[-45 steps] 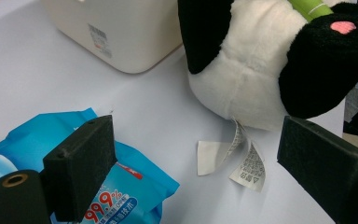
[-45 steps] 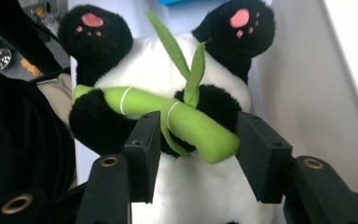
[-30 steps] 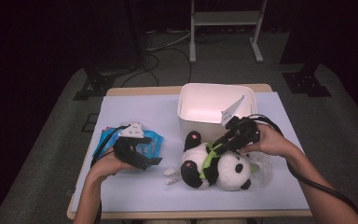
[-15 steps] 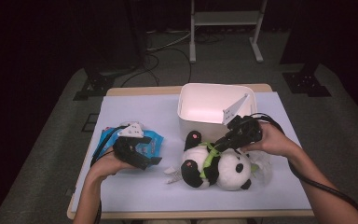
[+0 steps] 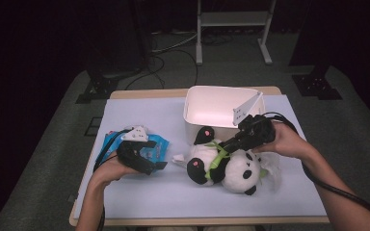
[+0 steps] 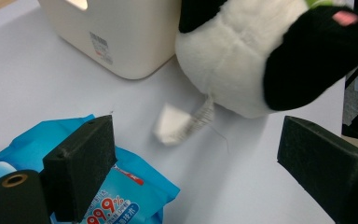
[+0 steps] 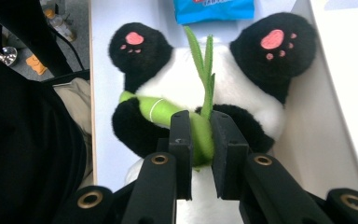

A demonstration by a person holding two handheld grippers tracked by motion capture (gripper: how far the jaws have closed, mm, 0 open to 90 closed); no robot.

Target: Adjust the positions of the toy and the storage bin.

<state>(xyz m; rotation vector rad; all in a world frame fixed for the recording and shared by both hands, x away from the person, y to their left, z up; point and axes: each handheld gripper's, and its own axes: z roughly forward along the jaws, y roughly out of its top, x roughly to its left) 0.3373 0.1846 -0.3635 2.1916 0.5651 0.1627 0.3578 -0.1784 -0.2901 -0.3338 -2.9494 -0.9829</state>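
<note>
Lifting the toy panda (image 5: 224, 166) cleanly will, by the look of it, mean raising it straight up before swinging toward the white bin (image 5: 219, 108), since the grip sits on a soft green bamboo stalk (image 7: 200, 133) rather than on the body and a jerk could let it slip. In the right gripper view, at lower centre, the right gripper (image 7: 199, 140) has just been closing its jaws, and they now pinch that stalk between the pads, nearly together. The panda lies at centre right of the high view, on the pale table cover (image 5: 139, 110), just in front of the bin. At lower left of that view the left gripper (image 5: 149, 161) hovers over a blue pack of wipes (image 5: 156, 144), its jaws spread wide and holding nothing.
</note>
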